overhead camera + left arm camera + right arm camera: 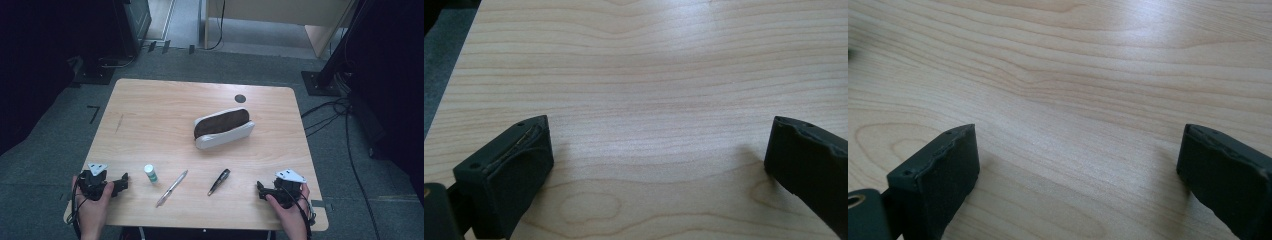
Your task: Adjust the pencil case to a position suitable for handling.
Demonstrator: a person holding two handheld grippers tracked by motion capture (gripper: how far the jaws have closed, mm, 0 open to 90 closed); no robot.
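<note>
A: Grippers first. The left gripper rests at the near left edge of the table, held in a hand, jaws spread wide with bare wood between them.

B: Its own camera agrees: left gripper gaping, no object in the gap, just wood grain.

A: Over on the near right, the right gripper sits low on the tabletop in the other hand, pointing inward. Wide apart too, holding nothing.

B: Confirmed up close: right gripper with both jaws well separated over plain wood.

A: Moving outward from the left one: a small white bottle with a green band stands upright, near its tips.

B: Then a pen lies slantwise beside the bottle, apart from it.

A: Next, a dark pen, also slanted, between the light pen and the right gripper, touching neither.

B: Farther back, past the middle, a white case lies open at the top with a dark brown lining, well apart from both grippers.

A: Beyond it, a dark round hole near the far edge.
</note>
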